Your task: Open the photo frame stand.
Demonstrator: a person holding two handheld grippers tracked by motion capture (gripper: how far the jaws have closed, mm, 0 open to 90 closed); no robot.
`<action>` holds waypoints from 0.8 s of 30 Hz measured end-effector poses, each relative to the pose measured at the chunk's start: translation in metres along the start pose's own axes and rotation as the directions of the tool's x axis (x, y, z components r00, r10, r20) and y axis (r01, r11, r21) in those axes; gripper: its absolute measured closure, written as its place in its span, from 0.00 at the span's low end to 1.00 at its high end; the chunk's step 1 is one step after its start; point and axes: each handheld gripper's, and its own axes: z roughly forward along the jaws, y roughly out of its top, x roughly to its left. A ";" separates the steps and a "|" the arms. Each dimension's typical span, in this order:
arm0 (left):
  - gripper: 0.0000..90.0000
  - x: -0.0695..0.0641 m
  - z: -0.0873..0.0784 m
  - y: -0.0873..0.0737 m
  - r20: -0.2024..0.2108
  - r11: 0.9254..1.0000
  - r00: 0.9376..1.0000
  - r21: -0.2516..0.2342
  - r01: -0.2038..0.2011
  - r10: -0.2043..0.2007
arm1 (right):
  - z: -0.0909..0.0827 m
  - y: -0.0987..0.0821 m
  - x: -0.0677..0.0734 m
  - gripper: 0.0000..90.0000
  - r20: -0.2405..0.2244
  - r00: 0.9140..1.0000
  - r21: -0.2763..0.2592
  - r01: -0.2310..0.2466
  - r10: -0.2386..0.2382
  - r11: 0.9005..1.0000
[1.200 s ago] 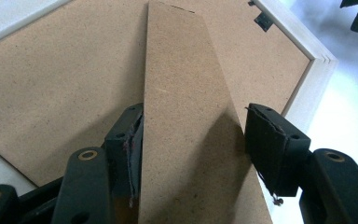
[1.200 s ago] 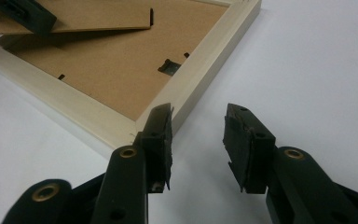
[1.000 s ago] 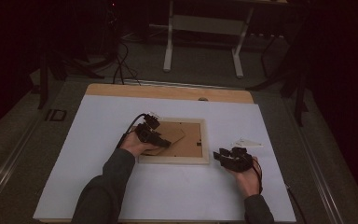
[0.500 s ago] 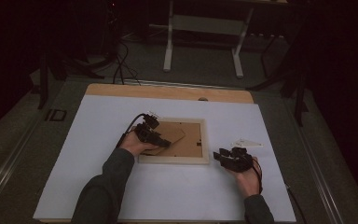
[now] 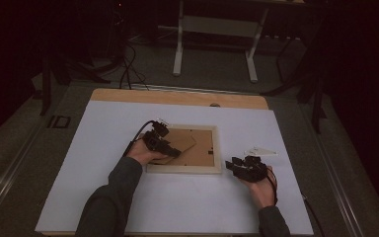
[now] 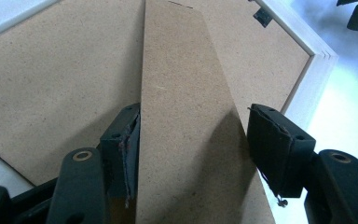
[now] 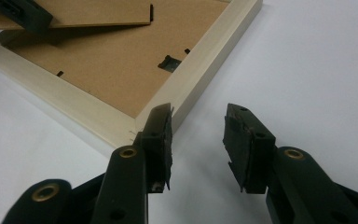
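Left of centre in the high view, the left gripper [image 5: 164,144] straddles the long brown fibreboard easel leg [image 6: 191,121] hinged off the brown backing board [image 6: 51,88] of the pale wooden picture frame [image 5: 216,148]; its jaws stand apart, one touching the leg's edge, the other clear. Squeezing askew could likely bend or tear that leg. Lower right, the right gripper [image 7: 198,140] hangs open beside the frame's corner, holding nothing.

Small white item [image 5: 261,151] near right tool [image 5: 237,165] too small to ID.
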 end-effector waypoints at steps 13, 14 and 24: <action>0.45 -0.004 0.002 0.000 -0.047 0.999 0.998 0.031 -0.035 0.036 | 0.001 0.000 0.000 0.68 -0.003 1.000 0.003 0.003 -0.003 1.000; 0.45 -0.005 0.003 0.000 -0.053 0.999 0.998 0.030 -0.034 0.035 | 0.001 0.000 0.000 0.68 -0.003 1.000 0.004 0.003 -0.003 1.000; 0.45 -0.011 0.001 0.000 -0.092 0.998 0.994 0.009 -0.064 0.064 | 0.003 0.004 0.003 0.68 -0.003 1.000 0.014 0.019 -0.019 1.000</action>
